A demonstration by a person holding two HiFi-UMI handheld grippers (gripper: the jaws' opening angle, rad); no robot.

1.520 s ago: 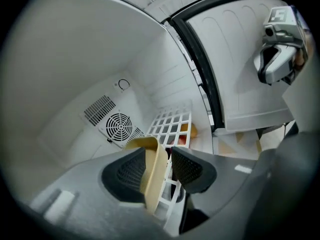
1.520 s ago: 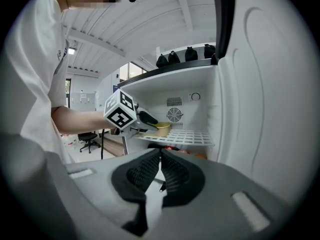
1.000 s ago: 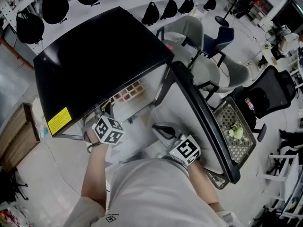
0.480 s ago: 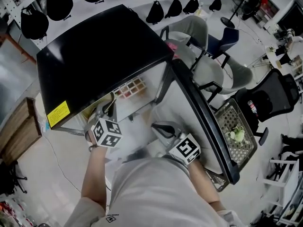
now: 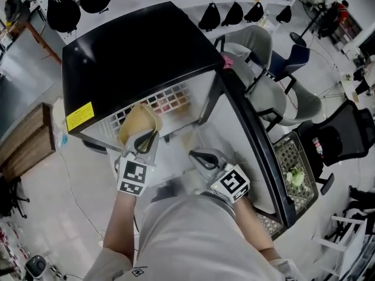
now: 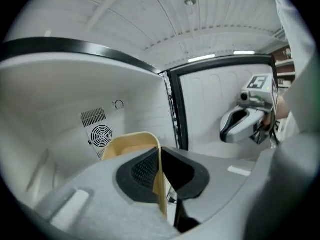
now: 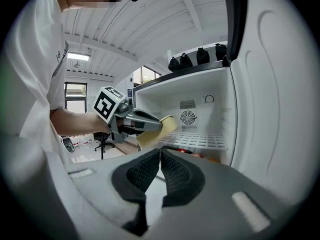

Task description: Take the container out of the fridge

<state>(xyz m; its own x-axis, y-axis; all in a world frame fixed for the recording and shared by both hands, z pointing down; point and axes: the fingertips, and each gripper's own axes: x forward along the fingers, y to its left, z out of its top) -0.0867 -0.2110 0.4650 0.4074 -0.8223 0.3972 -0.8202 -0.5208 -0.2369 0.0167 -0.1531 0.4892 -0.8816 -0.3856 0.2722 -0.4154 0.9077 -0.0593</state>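
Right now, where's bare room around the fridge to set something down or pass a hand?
Fridge top is bare. Wire shelf, between back fan and door, is bare too. Crowded: under that shelf, coloured items; the opening's left, where the left tool grips the container.

The fridge is showing a glossy black top and black door edge, with plain white lining inside and a yellow sticker at one corner. The container is glowing a pale yellowish tan. The left tongs and right tongs are both wearing grey bodies, black ridged pads and cubes patterned in black-and-white squares. The person's shirt is reading light grey. The bags behind are looking black, the cabinet wood brown.
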